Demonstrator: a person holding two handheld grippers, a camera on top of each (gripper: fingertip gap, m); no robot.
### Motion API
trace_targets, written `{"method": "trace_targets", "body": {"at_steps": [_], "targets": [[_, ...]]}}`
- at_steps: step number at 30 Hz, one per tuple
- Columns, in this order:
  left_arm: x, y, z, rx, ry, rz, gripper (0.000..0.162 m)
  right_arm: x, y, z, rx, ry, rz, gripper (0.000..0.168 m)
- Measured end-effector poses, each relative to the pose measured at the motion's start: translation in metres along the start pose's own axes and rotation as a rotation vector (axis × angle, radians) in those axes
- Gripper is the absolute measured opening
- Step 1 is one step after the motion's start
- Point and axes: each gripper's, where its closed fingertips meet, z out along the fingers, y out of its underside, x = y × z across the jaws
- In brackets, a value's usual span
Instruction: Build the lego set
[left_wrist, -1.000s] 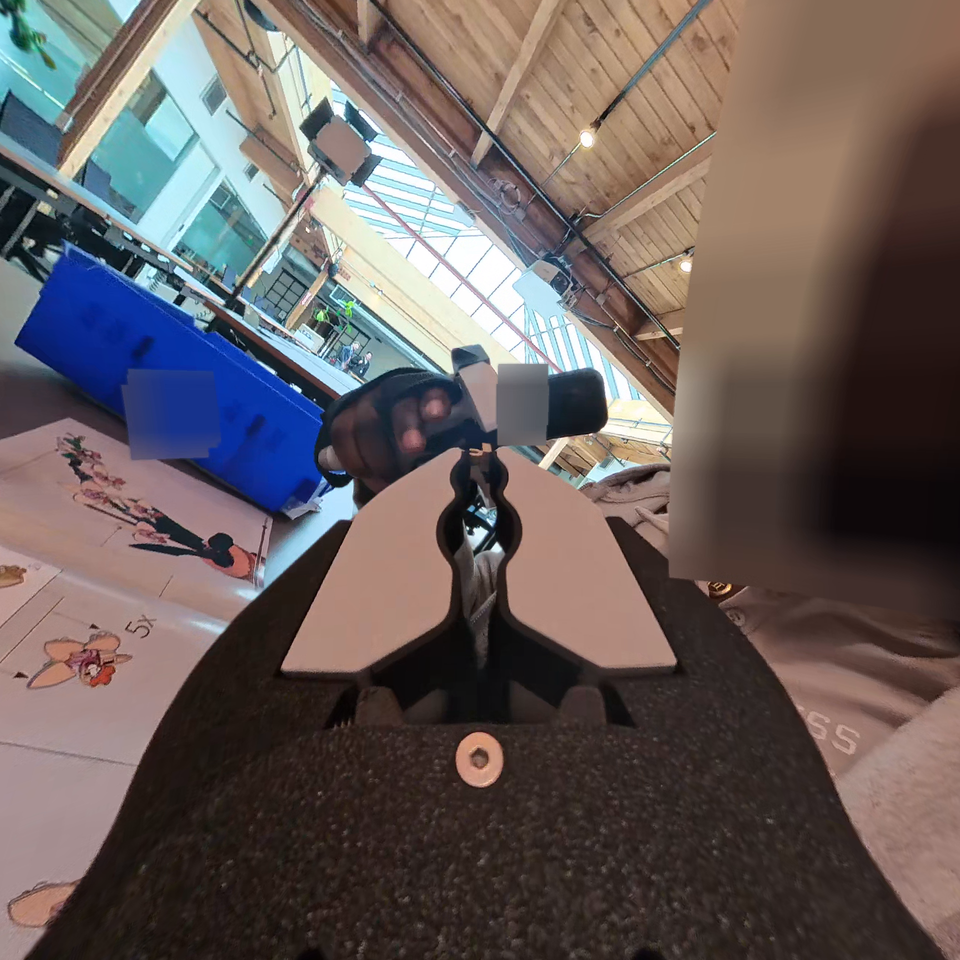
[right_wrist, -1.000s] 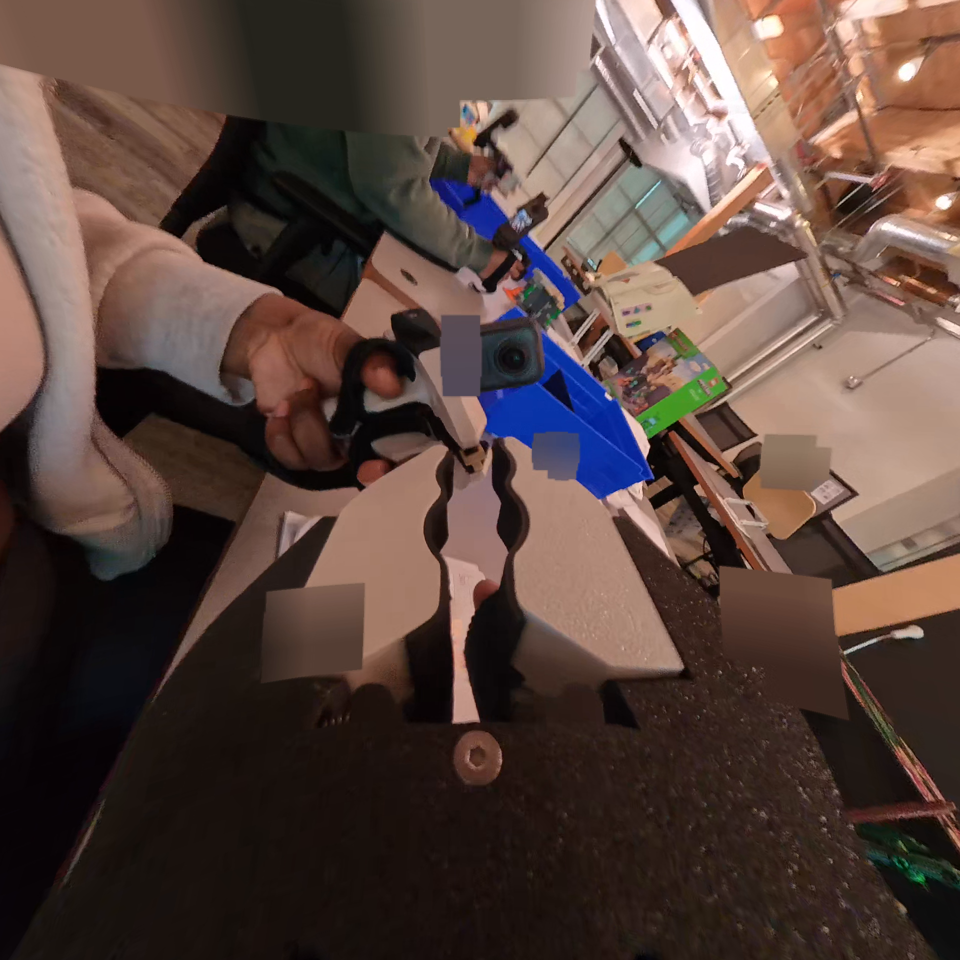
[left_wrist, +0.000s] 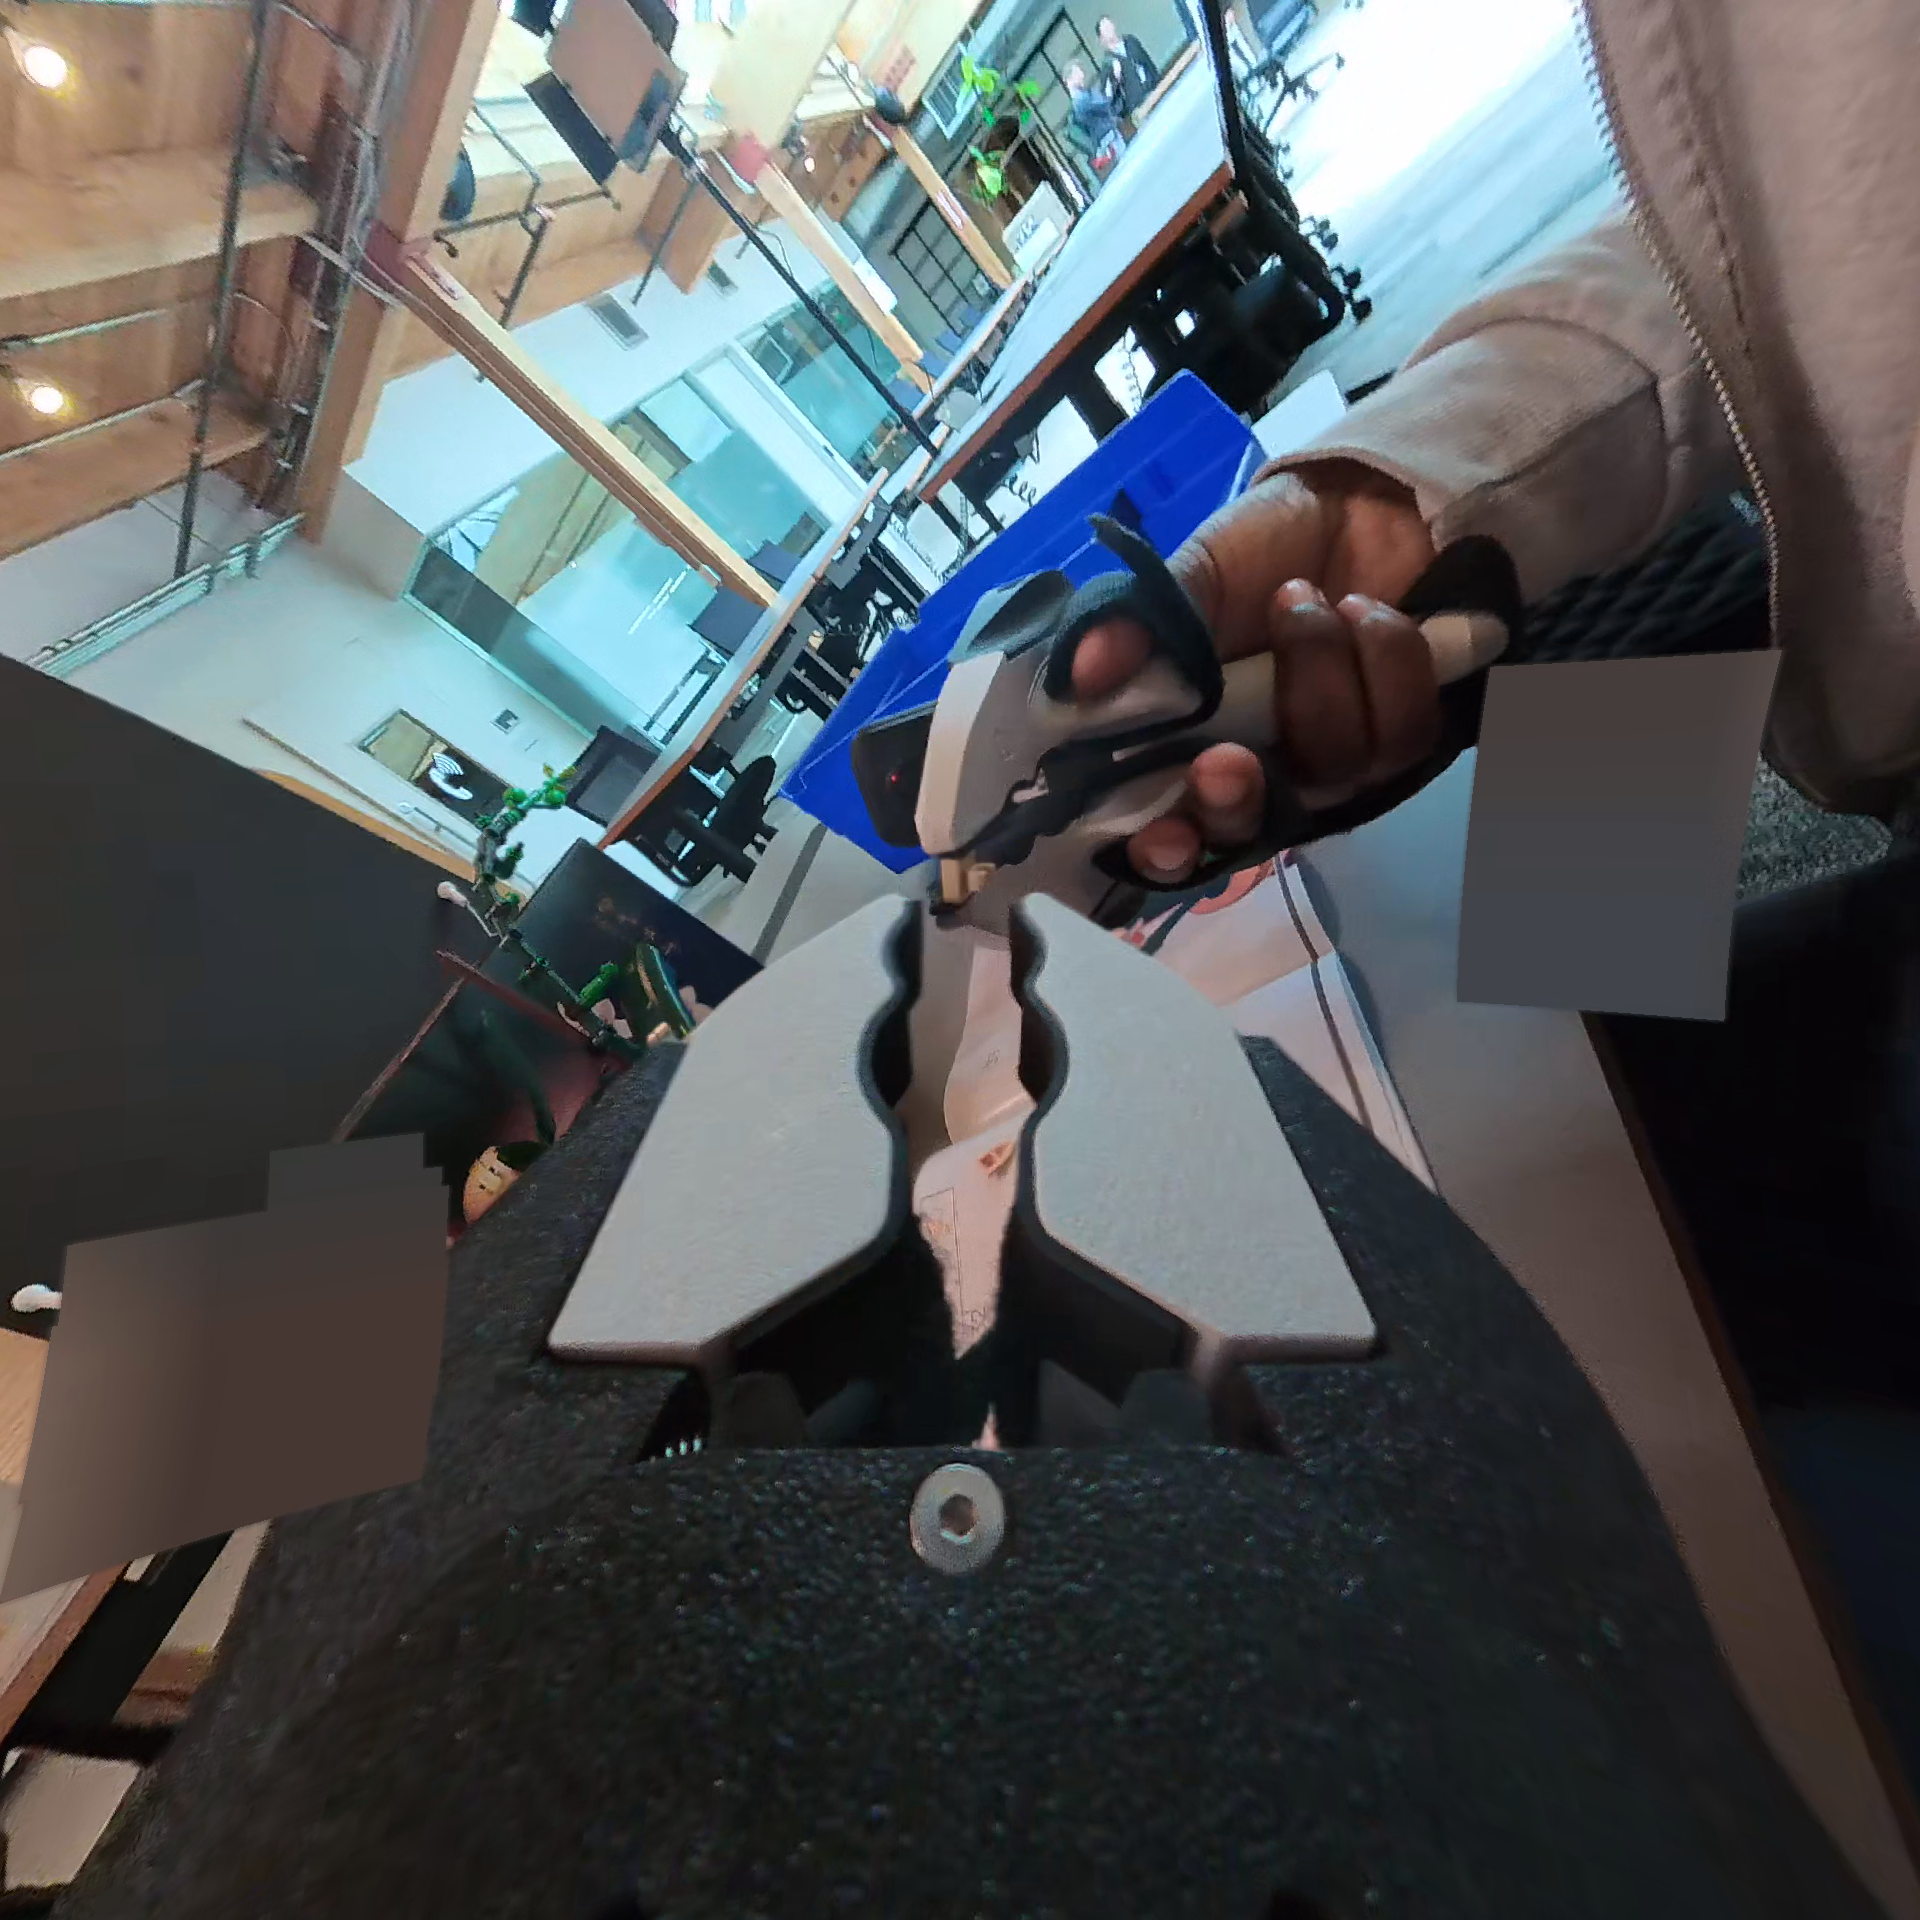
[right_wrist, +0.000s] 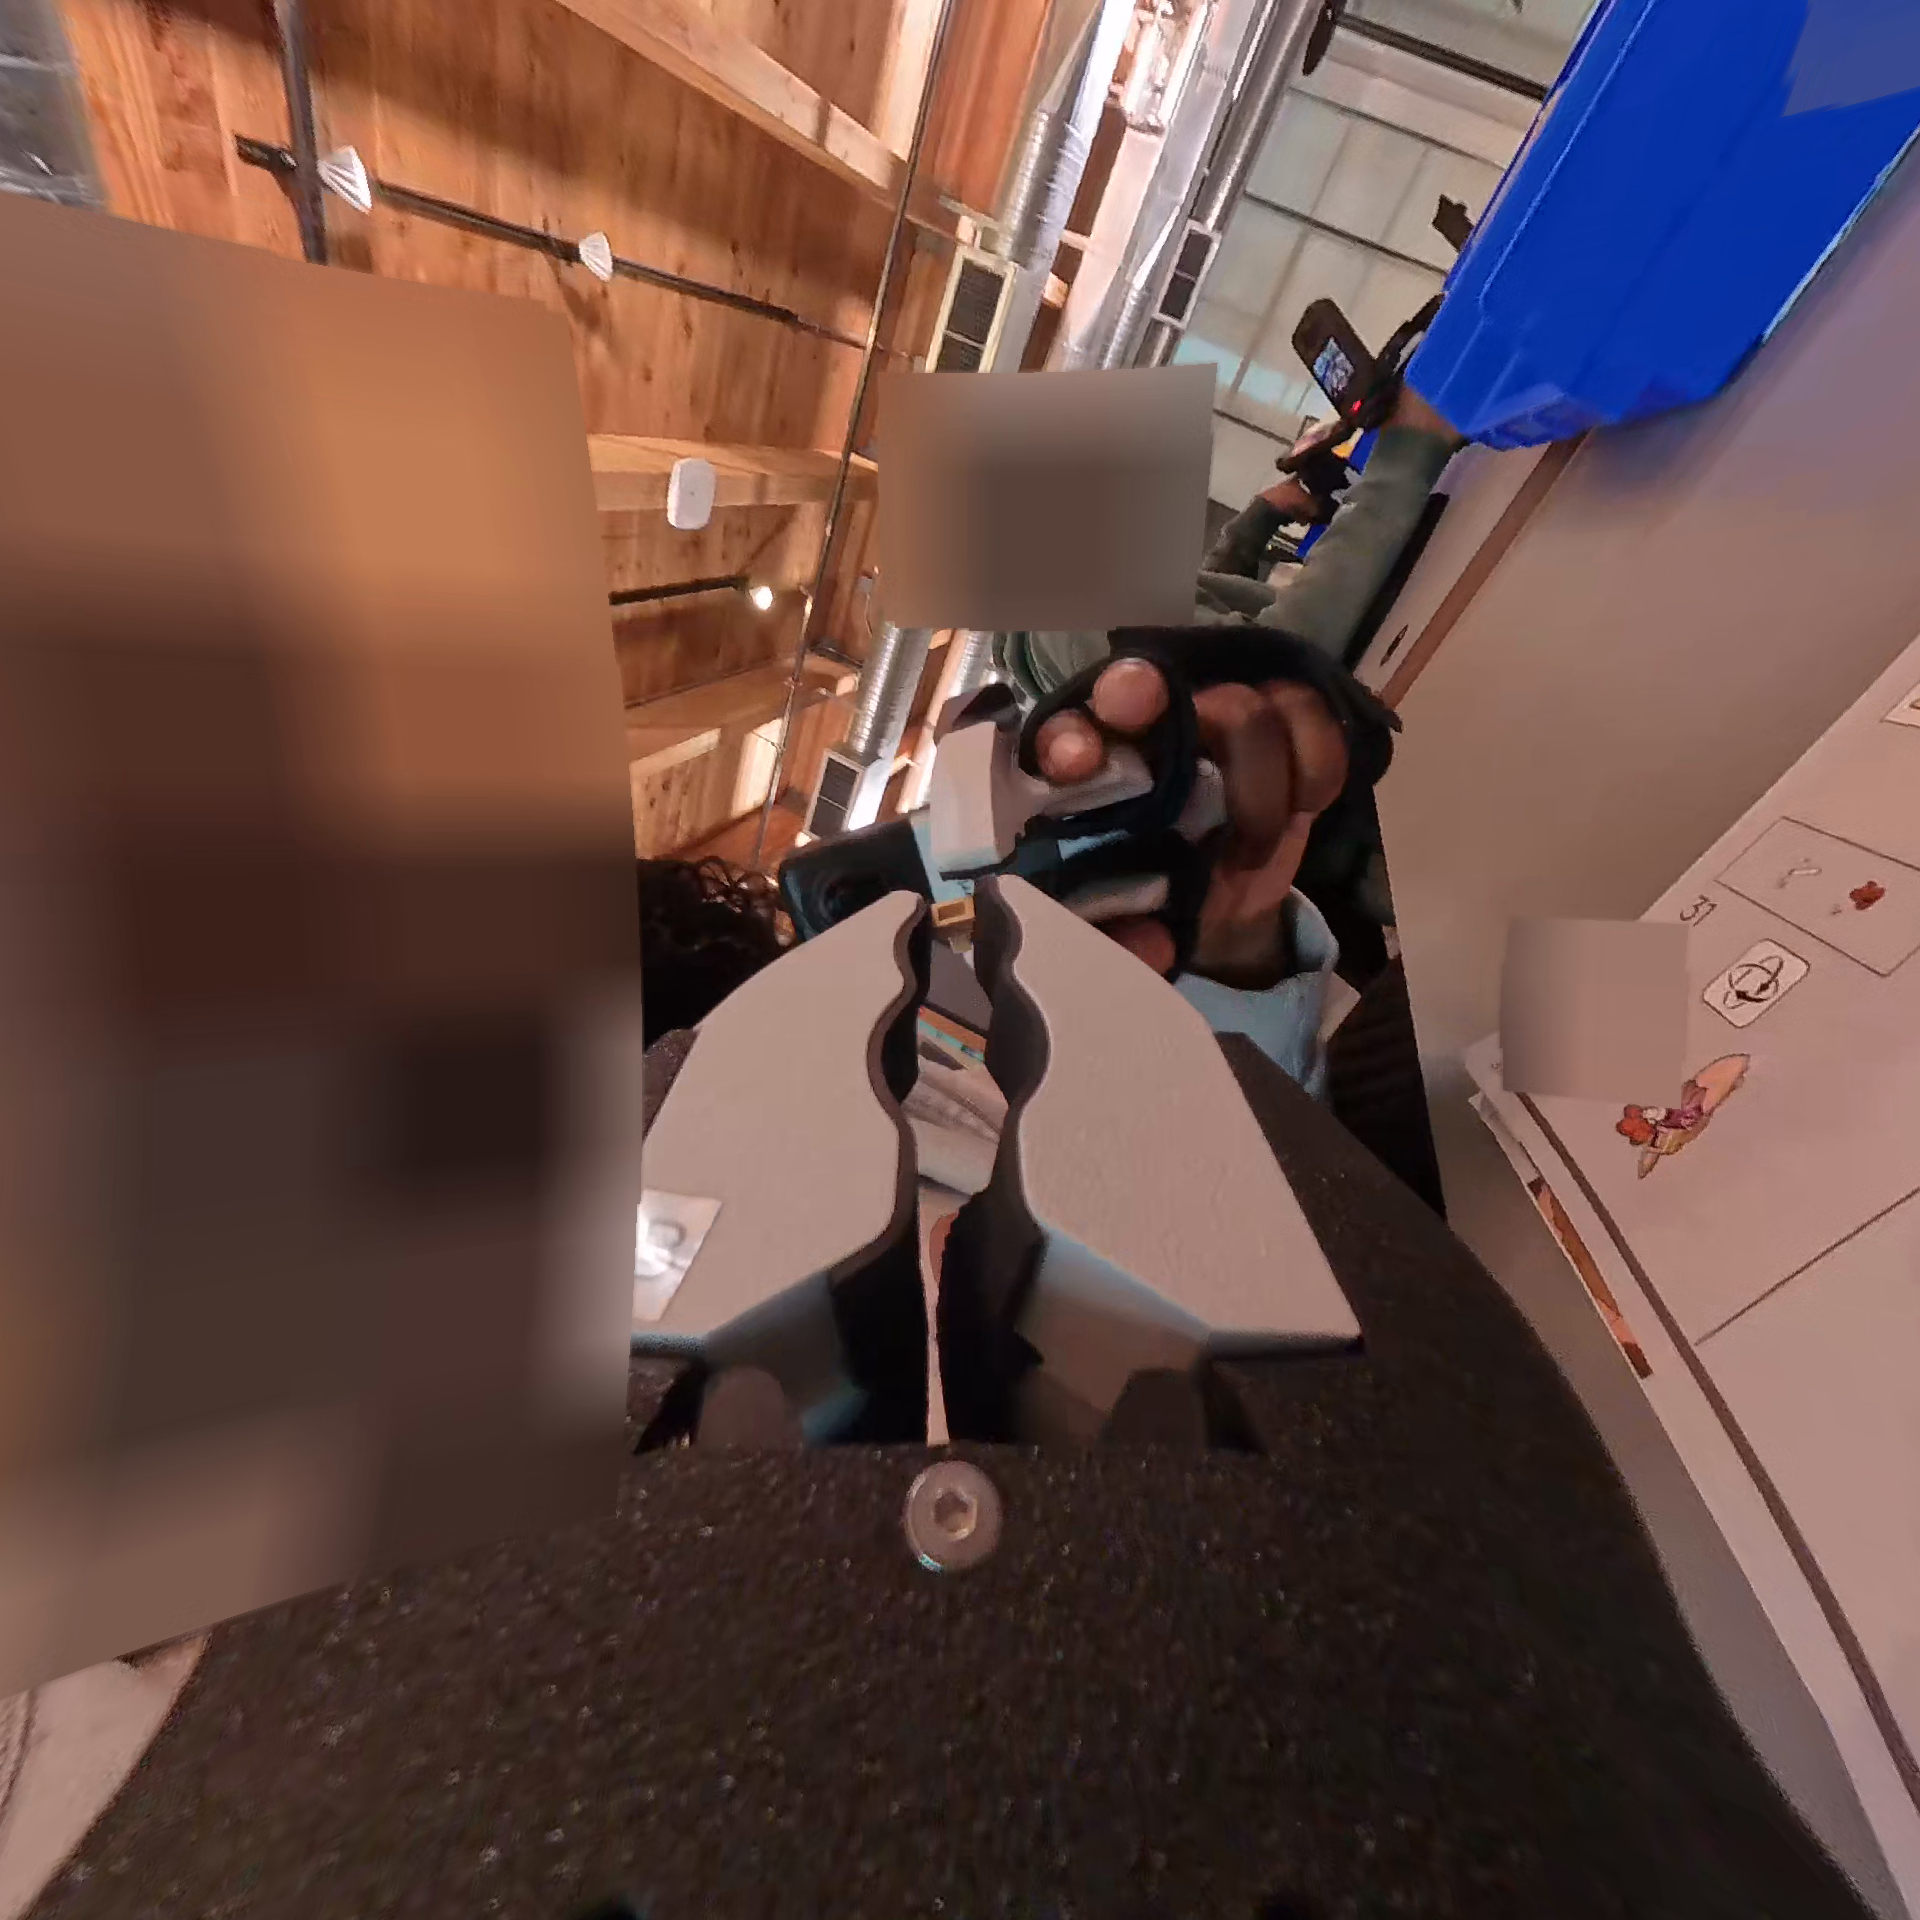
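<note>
The tan brick (right_wrist: 953, 913) is off the table, in the air where the two tools meet tip to tip. The right claw (right_wrist: 953, 921) has its fingers drawn close with the brick pinched at the very tips. The left claw (left_wrist: 966, 916) points straight at it; its fingers stand a little apart and the brick sits just at or past their ends, so it cannot be told whether they grip anything.

The likely trouble is a drop: the brick is small and held only by the outermost edge of the fingers, so a slight twist or a sideways push from the other claw could flip it out and onto the table or the floor. A crooked meeting would also fail to seat the parts – the tools are tilted and the brick hides much of the joint. If the right claw loosens before the other side has hold, the brick simply falls.

Counted: one tan brick, two claws and two hands – the right hand (left_wrist: 1320, 707) and the left hand (right_wrist: 1247, 769). Beyond them are one blue bin (left_wrist: 1049, 613), one green stem model (left_wrist: 509, 831) off to the side and at least one picture instruction sheet (right_wrist: 1766, 1164) on the one grey table (right_wrist: 1662, 675).
</note>
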Motion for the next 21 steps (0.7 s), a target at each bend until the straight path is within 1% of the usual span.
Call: {"method": "trace_targets", "body": {"at_steps": [1,6,10,12,15,17,19,21], "targets": [[0.001,0.000,0.000,-0.003,0.004,-0.008,0.010,0.001,0.001,0.000,-0.006,0.010,-0.007,0.008],[0.005,0.001,-0.002,-0.009,0.017,-0.114,0.008,0.005,0.006,0.001,-0.018,0.038,-0.026,0.008],[0.006,0.004,-0.003,-0.007,0.003,-0.283,0.007,0.007,0.007,0.001,-0.041,0.091,-0.133,0.011],[0.007,0.005,-0.004,-0.002,-0.001,-0.324,0.007,0.009,0.008,0.001,-0.046,0.116,-0.171,0.010],[0.008,0.009,-0.003,-0.029,-0.011,-0.274,0.007,0.014,0.007,-0.001,-0.032,0.113,-0.130,0.009],[0.009,0.013,-0.001,-0.049,-0.018,-0.209,0.008,0.017,0.004,-0.003,-0.016,0.104,-0.087,0.008],[0.009,0.014,0.000,-0.045,-0.027,-0.087,0.013,0.021,0.005,-0.007,-0.026,0.123,-0.071,0.007],[0.010,0.016,0.002,-0.067,-0.017,0.029,0.013,0.023,0.006,-0.008,-0.045,0.136,-0.062,0.007]]}}
